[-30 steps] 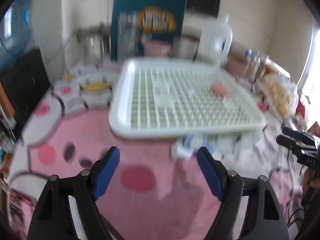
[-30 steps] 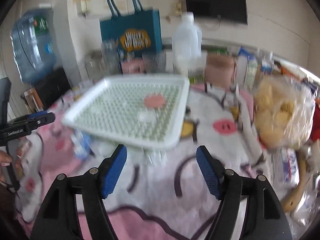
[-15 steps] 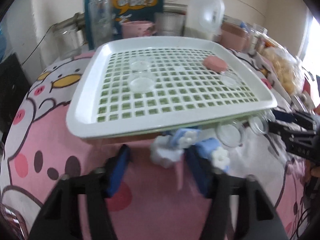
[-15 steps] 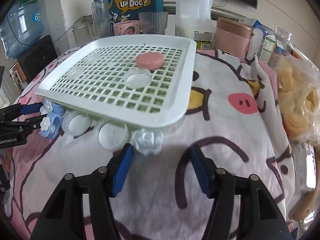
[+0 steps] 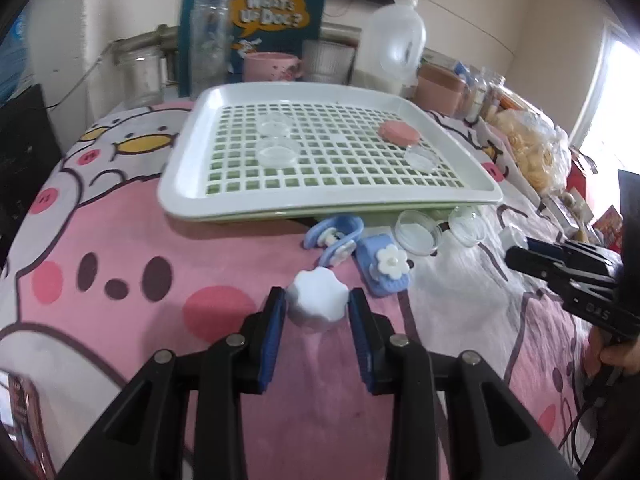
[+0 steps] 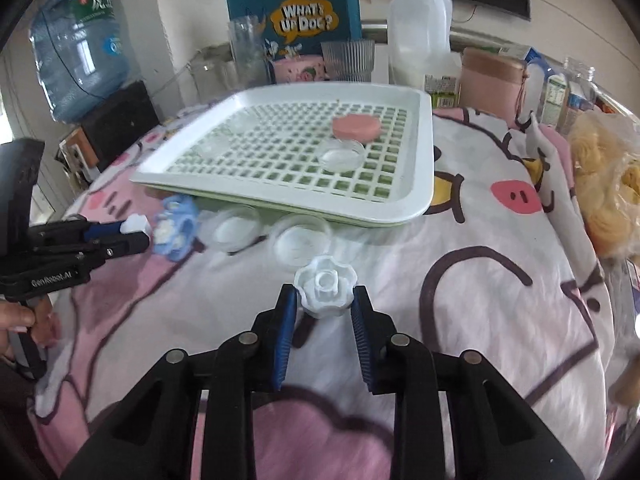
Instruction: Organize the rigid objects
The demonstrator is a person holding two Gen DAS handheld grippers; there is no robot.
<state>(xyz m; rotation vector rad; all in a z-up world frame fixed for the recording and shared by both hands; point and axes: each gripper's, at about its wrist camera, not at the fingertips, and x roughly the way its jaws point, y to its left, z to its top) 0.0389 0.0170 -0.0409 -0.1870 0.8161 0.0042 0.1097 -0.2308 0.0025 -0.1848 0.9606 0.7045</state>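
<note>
- Left wrist view is showing the left gripper [image 5: 316,312] closing its blue pads on a white scalloped lid [image 5: 317,300], which is sitting dome side up on the pink cartoon-print cloth [image 5: 120,240]
- Right wrist view is showing the right gripper [image 6: 325,300] clamping a second white scalloped cap [image 6: 326,284], this one lying hollow side up with a small round socket in its middle
- Both lids are lying just in front of the white grid tray [image 5: 188,168], near its front edge but apart from it
- Inside the tray a pink round lid [image 5: 399,133] is resting toward the right, with a clear shallow dish [image 5: 420,159] just in front of it and two more clear dishes [image 5: 277,151] sitting toward the left
- Between the tray edge and the left gripper, two blue flower clips [image 5: 383,266] are lying on the cloth; beside them two clear round containers [image 5: 418,232] are leaning on their sides
- Whether those containers are touching the tray's underside is hard to tell in either view
- Behind the tray a teal "What's Up Doc?" bag [image 6: 300,12], a white plastic jug [image 6: 420,28], a ribbed glass [image 6: 348,60] and a pink mug [image 5: 270,66] are standing in a row
- A blue water bottle [image 6: 76,44] is standing at the far left of the right wrist view
</note>
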